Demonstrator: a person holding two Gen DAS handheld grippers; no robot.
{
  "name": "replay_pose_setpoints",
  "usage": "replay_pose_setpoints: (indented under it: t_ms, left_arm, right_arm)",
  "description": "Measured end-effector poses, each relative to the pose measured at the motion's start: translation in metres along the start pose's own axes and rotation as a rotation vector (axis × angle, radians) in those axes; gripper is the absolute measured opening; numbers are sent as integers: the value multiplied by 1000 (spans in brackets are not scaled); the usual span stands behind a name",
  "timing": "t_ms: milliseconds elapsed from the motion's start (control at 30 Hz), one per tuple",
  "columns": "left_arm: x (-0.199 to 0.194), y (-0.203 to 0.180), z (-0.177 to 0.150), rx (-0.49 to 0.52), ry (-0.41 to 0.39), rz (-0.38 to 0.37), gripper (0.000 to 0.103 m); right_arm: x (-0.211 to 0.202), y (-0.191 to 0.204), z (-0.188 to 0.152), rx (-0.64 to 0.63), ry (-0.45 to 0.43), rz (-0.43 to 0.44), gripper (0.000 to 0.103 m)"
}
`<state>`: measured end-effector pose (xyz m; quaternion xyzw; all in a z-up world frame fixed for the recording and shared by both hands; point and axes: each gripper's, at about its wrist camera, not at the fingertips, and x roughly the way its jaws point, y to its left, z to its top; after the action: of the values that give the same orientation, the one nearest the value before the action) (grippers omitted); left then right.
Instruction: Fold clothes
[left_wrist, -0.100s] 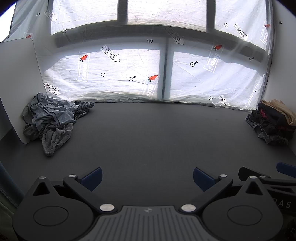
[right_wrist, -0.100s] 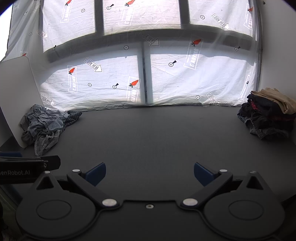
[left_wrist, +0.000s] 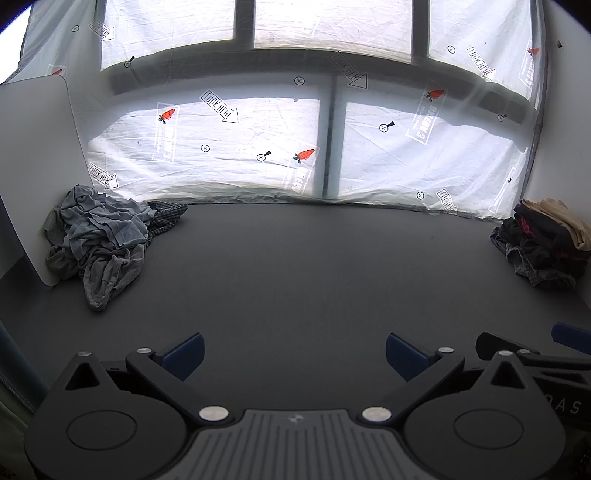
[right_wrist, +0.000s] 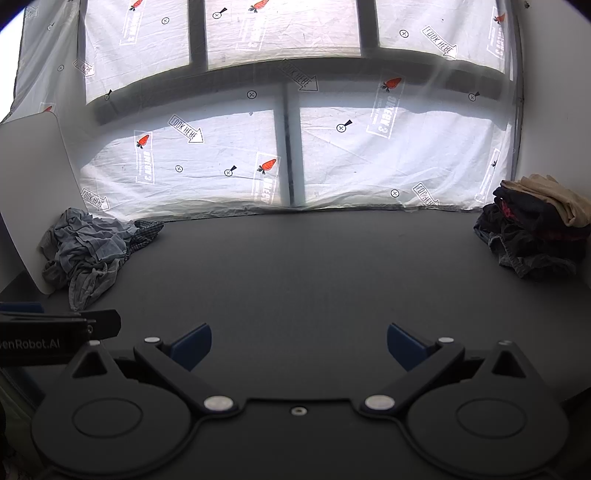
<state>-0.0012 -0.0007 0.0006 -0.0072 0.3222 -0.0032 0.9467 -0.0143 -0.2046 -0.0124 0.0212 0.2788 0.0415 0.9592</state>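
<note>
Your left gripper (left_wrist: 294, 353) is spread wide, its blue pads (left_wrist: 184, 352) far apart with only bare table (left_wrist: 295, 266) between them; it grips nothing. Your right gripper (right_wrist: 298, 345) stands the same way: jaws wide, blue pads (right_wrist: 192, 343) well separated, nothing between them. The two tools sit side by side; the right one's finger shows at the right edge of the left view, and the left one's body at the left edge of the right view.

Ahead and to the left of both grippers lies the grey heap (left_wrist: 101, 240) (right_wrist: 86, 254), unfolded. It is a crumpled mass of blue-grey and grey cloth, heavily creased, with one grey piece trailing toward you over the table. A dark checked piece (left_wrist: 168, 218) (right_wrist: 146, 232) pokes out at its far right side. The heap rests against a white board (left_wrist: 33, 166) (right_wrist: 29, 184) standing upright at the table's left.

Ahead and to the right lies the dark stack (left_wrist: 539, 251) (right_wrist: 532, 240), near the right wall: black and dark grey cloth with red flecks, topped by a tan garment (left_wrist: 561, 221) (right_wrist: 550, 201). Whether its lower pieces are neatly folded cannot be told.

Both piles are well apart from the grippers and from each other. Behind the table hangs a translucent sheet (left_wrist: 240, 147) (right_wrist: 221, 158) printed with carrots and arrows.
</note>
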Motion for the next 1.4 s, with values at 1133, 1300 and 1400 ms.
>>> replay_pose_setpoints:
  t_ms: [1133,1300,1400]
  left_arm:
    - [-5,-2,-11,-8,-4,-1,103]
    - [-4,-3,-11,-7,-3,-4,103]
    - [-4,-3,-11,-4,-5,-6,103]
  right_arm:
    - [-5,2,-2,-1,-1,4,103]
    - [-6,1,-2,-3,-3,0,103]
    - [-6,1,-2,-2,-4,0,103]
